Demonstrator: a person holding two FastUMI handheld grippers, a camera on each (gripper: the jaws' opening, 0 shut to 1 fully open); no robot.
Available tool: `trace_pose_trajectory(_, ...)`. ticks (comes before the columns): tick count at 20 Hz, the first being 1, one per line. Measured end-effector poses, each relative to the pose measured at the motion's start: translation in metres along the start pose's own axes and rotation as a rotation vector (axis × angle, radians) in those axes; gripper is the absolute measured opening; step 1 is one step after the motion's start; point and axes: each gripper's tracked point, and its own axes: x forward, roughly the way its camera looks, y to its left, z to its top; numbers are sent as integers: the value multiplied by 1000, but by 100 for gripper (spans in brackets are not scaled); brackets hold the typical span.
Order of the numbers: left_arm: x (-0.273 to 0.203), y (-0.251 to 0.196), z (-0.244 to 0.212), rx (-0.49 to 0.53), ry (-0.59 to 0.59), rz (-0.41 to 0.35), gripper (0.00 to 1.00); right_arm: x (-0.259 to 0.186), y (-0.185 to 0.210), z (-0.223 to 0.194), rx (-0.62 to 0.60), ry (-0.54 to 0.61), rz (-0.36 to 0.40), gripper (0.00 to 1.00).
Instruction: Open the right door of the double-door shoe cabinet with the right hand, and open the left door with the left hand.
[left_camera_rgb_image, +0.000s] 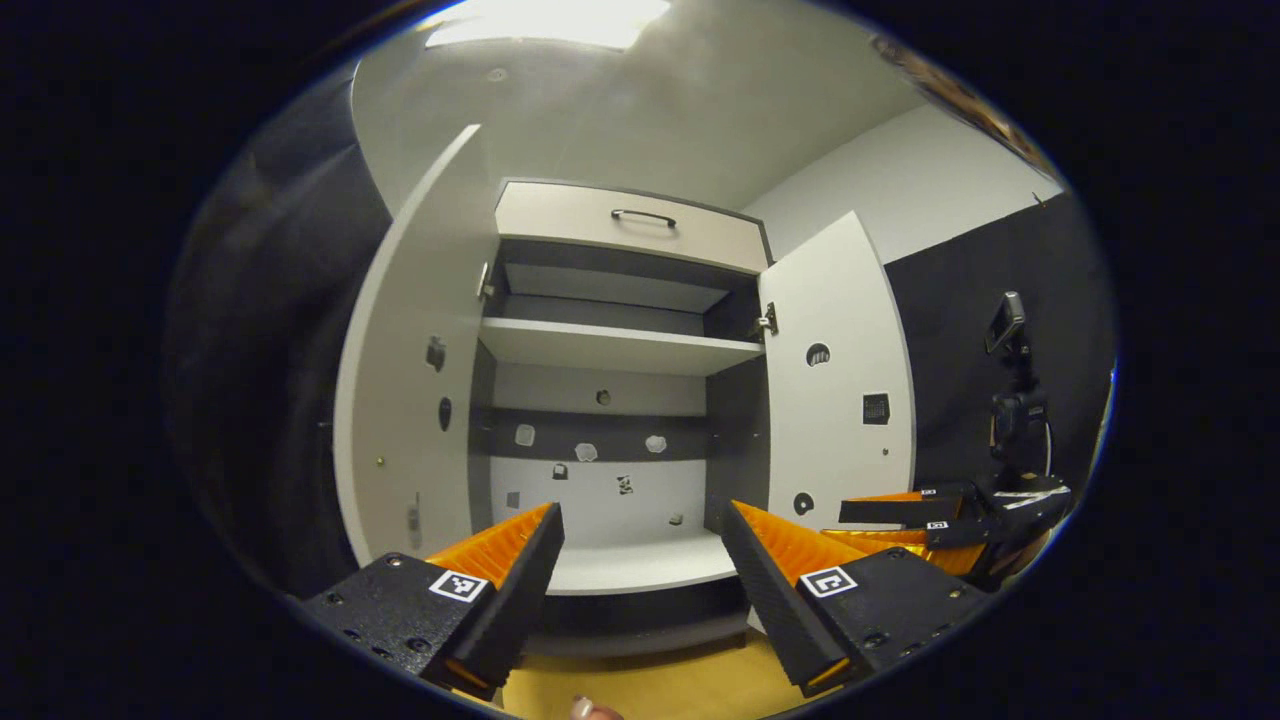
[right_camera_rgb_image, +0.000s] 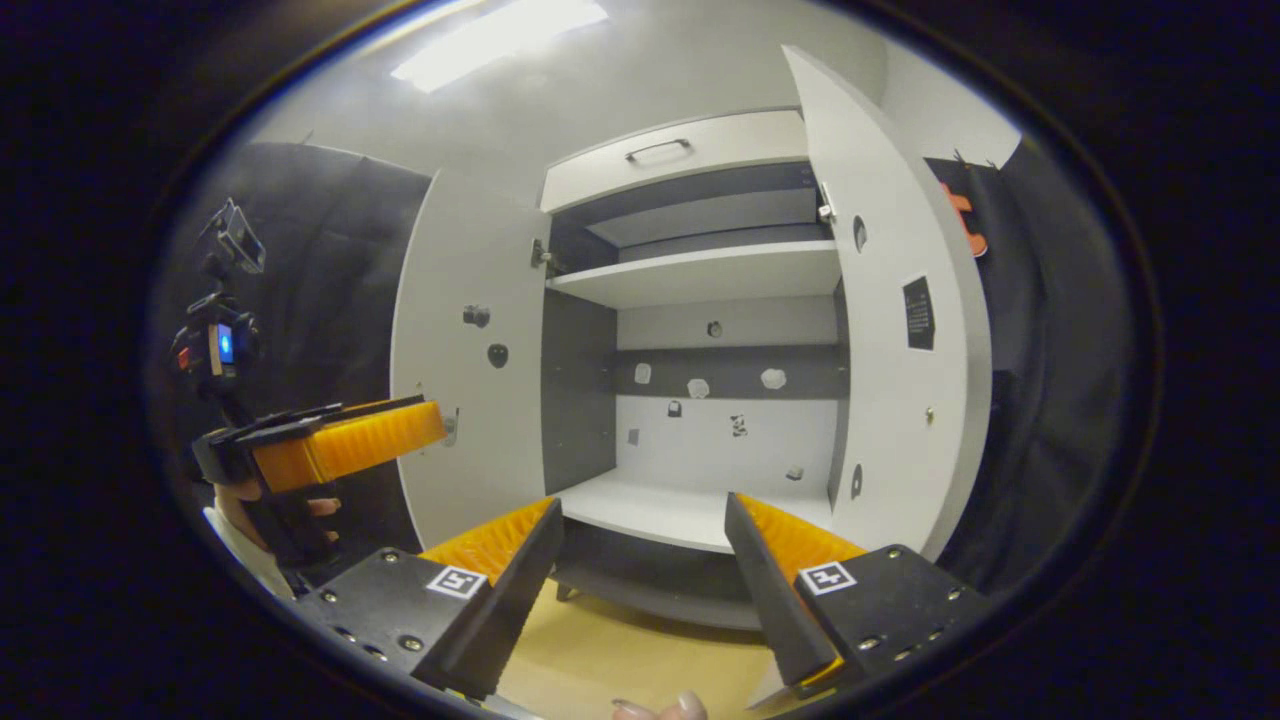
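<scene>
Now both doors look open, so I think the job is nearly done and the next move is just to pull back. Up close, the left gripper (left_camera_rgb_image: 640, 560) and the right gripper (right_camera_rgb_image: 640, 550) each gape wide, holding nothing. Farther off stands the shoe cabinet (right_camera_rgb_image: 690, 275): two doors, the left door (left_camera_rgb_image: 420, 370) and the right door (right_camera_rgb_image: 900, 300), one drawer (left_camera_rgb_image: 630, 225) on top, and two shelves inside.

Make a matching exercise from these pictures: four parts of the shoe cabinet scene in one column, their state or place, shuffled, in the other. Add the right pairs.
Things:
1. left door
2. drawer
3. middle shelf
4. right tool

States or places:
A. closed, at the cabinet's top
B. open, holding nothing
C. swung wide open
D. bare, inside the cabinet

Pairs: 1-C, 2-A, 3-D, 4-B
</scene>
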Motion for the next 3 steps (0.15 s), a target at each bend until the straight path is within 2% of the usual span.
trace_pose_trajectory(3, 16, 5, -18, -10, 31, 5, 99, 0, -9, -2, 2, -2, -35, 96)
